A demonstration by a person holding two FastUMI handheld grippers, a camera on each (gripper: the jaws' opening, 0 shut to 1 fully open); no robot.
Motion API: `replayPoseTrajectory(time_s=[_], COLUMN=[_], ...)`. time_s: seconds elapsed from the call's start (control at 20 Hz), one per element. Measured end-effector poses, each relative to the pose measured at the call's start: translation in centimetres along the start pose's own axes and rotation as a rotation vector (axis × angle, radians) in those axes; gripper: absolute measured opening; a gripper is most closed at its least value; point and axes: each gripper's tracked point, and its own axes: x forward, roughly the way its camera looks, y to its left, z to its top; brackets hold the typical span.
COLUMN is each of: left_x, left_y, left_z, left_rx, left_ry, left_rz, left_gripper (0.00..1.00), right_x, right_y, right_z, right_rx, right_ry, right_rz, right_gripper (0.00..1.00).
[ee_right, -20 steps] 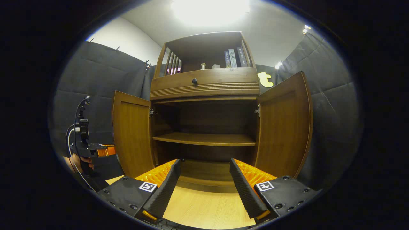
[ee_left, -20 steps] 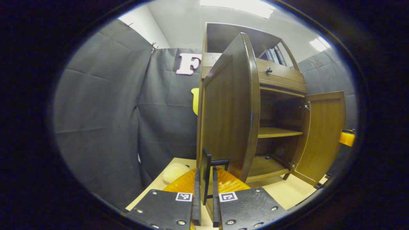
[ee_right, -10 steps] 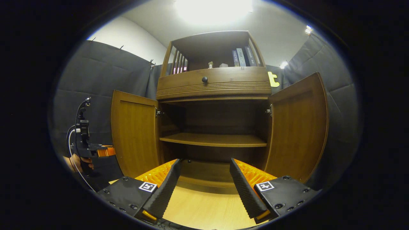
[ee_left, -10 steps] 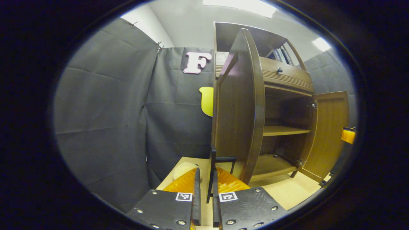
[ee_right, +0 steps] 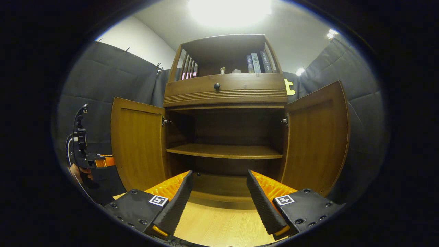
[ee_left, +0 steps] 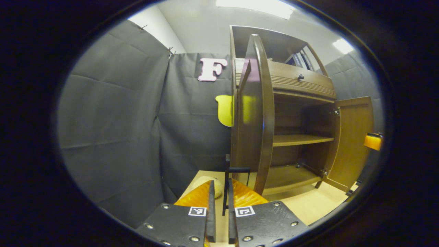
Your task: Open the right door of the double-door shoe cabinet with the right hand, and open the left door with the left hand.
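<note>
In the left gripper view the left gripper [ee_left: 219, 209] sits at 6 o'clock with its fingers clenched on the thin black bar handle [ee_left: 225, 187] of the brown wooden left door [ee_left: 252, 116], which stands edge-on toward 12 o'clock, swung wide from the dark wooden double-door shoe cabinet [ee_left: 301, 103]; a pale fuzzy object [ee_left: 202, 181] lies on the light wooden floor [ee_left: 308, 206] just at 11 o'clock of the fingertips. In the right gripper view the right gripper [ee_right: 219, 199] at 6 o'clock is released, jaws wide apart and grasping nothing, and beyond it both doors hang open, the left door at 9 o'clock, the brown wooden right door [ee_right: 317, 137] at 3 o'clock, baring the middle shelf [ee_right: 224, 151]. Farther up, at 12 o'clock, come a drawer with a round dark knob [ee_right: 216, 86] and upright books [ee_right: 256, 62] on the top shelf.
</note>
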Motion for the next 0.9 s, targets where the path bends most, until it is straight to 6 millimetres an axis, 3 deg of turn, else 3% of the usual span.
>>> replayPoseTrajectory(time_s=[0.1, 0.3, 0.5, 0.75, 0.85, 0.9], left_x=[-1.0, -3.8, -7.4, -9.4, -10.6, -11.1], left_y=[1.2, 0.9, -1.4, -3.1, -3.4, -3.6], left_z=[0.9, 2.9, 5.0, 7.2, 7.7, 8.0], left_rx=[-0.019, -0.031, -0.004, 0.025, 0.02, 0.021], left_ry=[-0.012, -0.045, -0.075, -0.094, -0.094, -0.095], left_rz=[0.024, 0.062, 0.068, 0.057, 0.054, 0.051], left_gripper=[0.16, 0.18, 0.13, 0.12, 0.12, 0.12], right_x=[-0.4, -1.6, -4.1, -8.0, -9.4, -10.0], right_y=[-0.6, -2.2, -4.3, -6.4, -7.0, -7.5], right_z=[0.6, 1.5, 2.5, 3.2, 3.2, 3.2], right_rx=[0.005, -0.005, -0.012, -0.001, 0.011, 0.012], right_ry=[-0.012, -0.02, -0.032, -0.043, -0.044, -0.046], right_rz=[-0.002, 0.0, -0.021, -0.05, -0.059, -0.067], right_gripper=[0.97, 0.97, 0.97, 1.0, 0.93, 0.97])
